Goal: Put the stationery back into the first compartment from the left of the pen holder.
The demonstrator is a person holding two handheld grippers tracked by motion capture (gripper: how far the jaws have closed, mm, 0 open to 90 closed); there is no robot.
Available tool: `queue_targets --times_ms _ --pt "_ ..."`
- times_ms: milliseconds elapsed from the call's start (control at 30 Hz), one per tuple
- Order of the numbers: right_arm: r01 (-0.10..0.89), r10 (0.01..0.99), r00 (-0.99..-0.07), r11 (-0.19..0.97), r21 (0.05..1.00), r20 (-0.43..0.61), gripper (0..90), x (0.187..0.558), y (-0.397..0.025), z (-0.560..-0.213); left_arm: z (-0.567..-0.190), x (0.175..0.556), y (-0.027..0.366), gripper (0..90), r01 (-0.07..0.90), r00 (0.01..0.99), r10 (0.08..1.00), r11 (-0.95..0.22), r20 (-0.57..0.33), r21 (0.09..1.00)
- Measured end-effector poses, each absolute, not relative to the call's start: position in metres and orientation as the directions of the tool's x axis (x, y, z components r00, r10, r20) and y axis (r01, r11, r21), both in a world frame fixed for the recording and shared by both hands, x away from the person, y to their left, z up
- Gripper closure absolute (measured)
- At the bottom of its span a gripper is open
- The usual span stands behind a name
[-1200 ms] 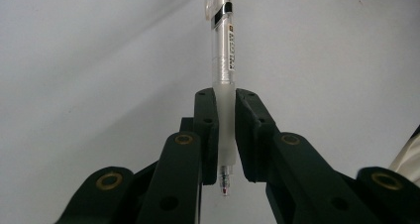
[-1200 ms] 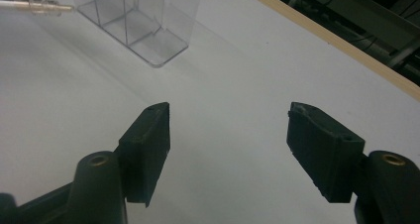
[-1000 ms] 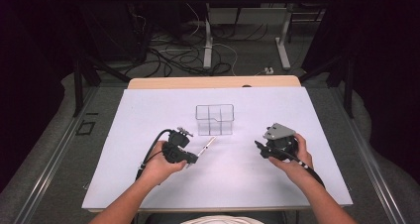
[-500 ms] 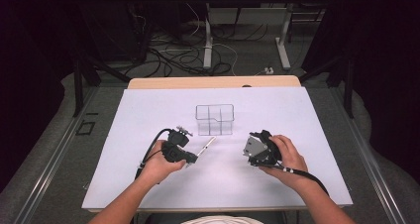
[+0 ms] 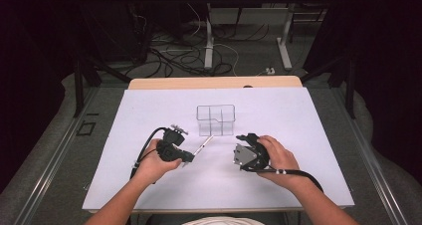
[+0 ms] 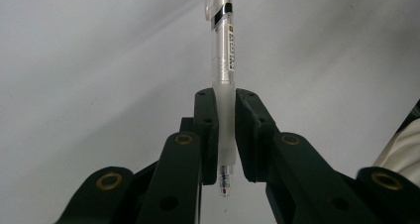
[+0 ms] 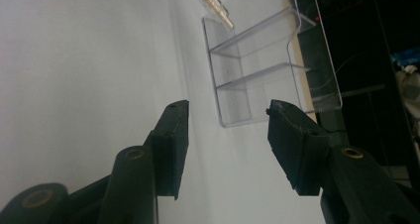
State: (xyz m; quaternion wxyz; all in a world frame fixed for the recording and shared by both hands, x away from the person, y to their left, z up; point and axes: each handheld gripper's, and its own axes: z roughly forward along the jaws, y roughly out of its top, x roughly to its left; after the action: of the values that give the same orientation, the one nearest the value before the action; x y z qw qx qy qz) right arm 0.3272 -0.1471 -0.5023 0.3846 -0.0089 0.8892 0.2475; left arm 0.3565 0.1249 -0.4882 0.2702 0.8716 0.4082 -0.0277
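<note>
Left gripper (image 6: 225,130) clamped on pen (image 6: 224,70), tip nearward; right gripper (image 7: 228,144) spread wide, right of it.

High view: fixed above the person's side, faces forward and down, takes in the whole white table (image 5: 149,110) and floor beyond its far edge.
Left gripper view: rides low, close over the table, looks along its jaws and the pen (image 6: 225,50).
Right gripper view: rolled sideways, near, faces the clear organiser (image 7: 257,70).
Shared: organiser (image 5: 215,119), pen (image 5: 203,146), table surface.
</note>
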Motion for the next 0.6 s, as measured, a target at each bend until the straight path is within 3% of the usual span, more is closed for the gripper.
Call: queue_targets --times_ms 600 --pt "-0.400 -0.025 -0.607 0.874 0.278 -0.794 59.1 0.321 -0.104 -0.506 -0.488 0.352 0.123 80.1 0.719 0.676 0.681 -0.527 -0.281 0.453"
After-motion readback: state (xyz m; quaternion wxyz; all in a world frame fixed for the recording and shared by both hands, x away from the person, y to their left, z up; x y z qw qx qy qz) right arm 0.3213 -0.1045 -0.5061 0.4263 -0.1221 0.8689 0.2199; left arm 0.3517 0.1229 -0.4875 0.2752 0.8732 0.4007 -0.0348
